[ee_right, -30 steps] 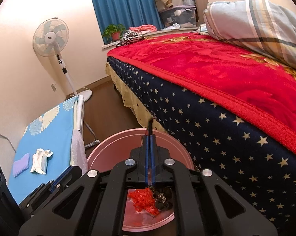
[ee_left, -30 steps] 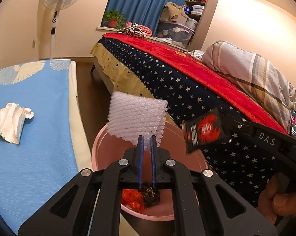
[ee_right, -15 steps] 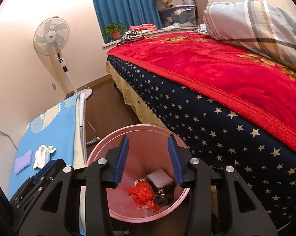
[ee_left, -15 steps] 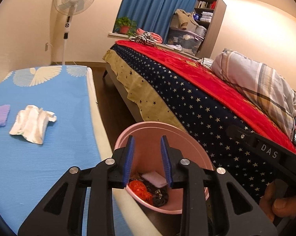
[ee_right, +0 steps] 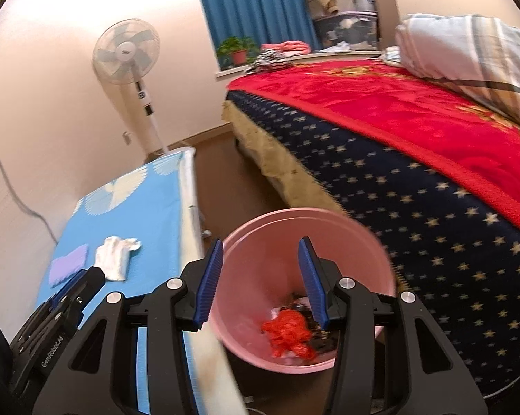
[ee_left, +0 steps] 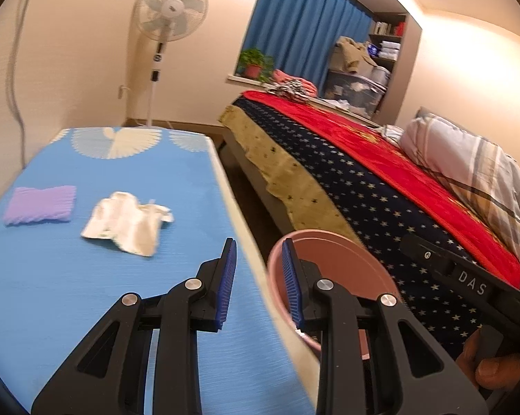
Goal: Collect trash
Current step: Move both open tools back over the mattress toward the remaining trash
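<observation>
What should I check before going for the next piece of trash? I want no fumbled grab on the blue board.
1. Left gripper empty, jaws apart: ok.
2. Right gripper empty, jaws apart: ok.
3. White crumpled wrapper lies free on the blue board, nothing on top: ok.
4. Purple pad lies apart from the wrapper: ok.
5. Pink bin open, with room above the red scrap: ok.
6. Left gripper lined up with the wrapper: not ok, it points at the board's edge beside the bin.
</observation>
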Motion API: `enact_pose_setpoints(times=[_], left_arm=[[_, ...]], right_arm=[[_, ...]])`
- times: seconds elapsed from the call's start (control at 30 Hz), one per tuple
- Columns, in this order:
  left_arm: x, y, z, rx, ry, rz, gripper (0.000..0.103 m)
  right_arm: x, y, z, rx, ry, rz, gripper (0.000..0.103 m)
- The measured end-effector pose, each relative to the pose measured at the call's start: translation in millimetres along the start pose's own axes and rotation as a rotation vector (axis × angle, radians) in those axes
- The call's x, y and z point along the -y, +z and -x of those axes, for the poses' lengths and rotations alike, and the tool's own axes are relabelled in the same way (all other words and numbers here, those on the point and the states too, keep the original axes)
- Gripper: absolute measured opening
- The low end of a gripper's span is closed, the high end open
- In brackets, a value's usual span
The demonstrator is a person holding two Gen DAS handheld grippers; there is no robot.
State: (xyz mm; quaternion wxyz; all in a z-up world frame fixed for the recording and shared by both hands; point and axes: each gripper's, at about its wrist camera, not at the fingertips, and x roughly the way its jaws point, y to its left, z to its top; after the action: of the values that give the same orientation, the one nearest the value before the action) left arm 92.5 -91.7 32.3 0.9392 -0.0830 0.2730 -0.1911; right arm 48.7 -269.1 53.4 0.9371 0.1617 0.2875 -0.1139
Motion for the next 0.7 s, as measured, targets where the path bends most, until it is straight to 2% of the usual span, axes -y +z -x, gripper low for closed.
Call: enact_pose_setpoints(times=[0.2,0.7], left_arm=[[-36,0,13,0.04,0.1,0.051,0.027],[-121,3,25,0.117,0.412,0.175,0.027]], right_arm=[[-37,-6,-14,-0.017,0.074,0.034,0.046],[-125,-29,-73,-0.11,0.242,0.118,0.046]])
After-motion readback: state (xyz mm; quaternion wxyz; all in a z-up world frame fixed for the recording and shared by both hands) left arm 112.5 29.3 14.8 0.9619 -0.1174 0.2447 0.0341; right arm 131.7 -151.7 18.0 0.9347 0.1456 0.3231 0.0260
